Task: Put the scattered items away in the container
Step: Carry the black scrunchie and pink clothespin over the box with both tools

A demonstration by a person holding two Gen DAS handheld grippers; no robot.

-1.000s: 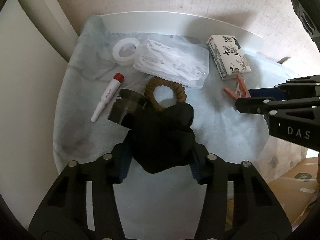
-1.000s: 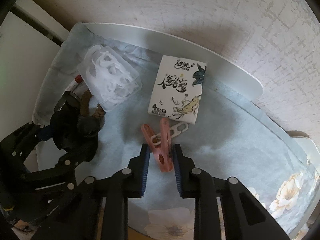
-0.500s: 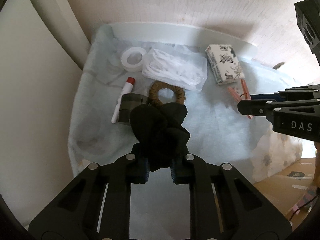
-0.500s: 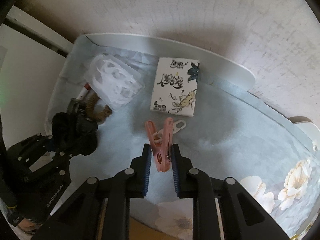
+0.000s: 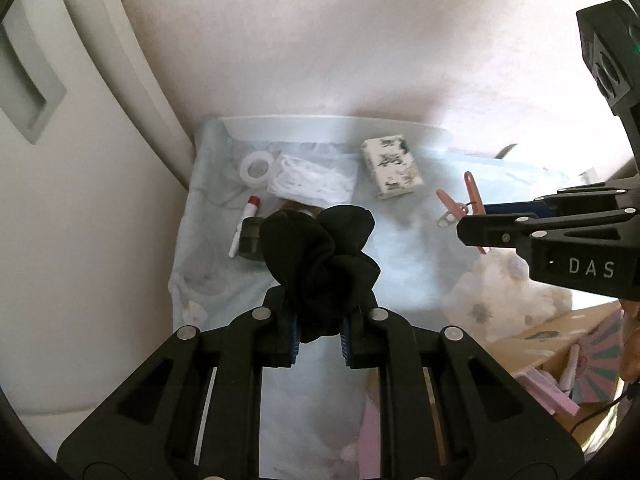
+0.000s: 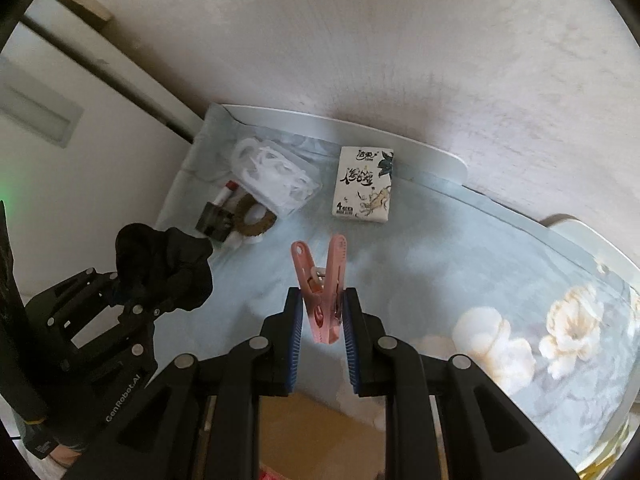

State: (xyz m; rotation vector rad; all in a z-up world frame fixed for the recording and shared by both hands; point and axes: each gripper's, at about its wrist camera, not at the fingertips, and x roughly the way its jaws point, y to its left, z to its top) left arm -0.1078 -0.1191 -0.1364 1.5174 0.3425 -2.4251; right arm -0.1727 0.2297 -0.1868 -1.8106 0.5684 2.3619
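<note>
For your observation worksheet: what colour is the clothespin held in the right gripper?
Pink; the clothespin shows best in the right wrist view.

Left tool (image 5: 318, 340): angled steeply downward, raised clear of the surface, toward its left edge; jaws lately closing, now clamped on a black scrunchie (image 5: 320, 256), blue pads pressing its lower folds. Right tool (image 6: 322, 334): angled steeply downward, raised above the surface toward its front edge; jaws nearly together, pinching a pink clothespin (image 6: 322, 280) by its handle end, prongs pointing away.
</note>
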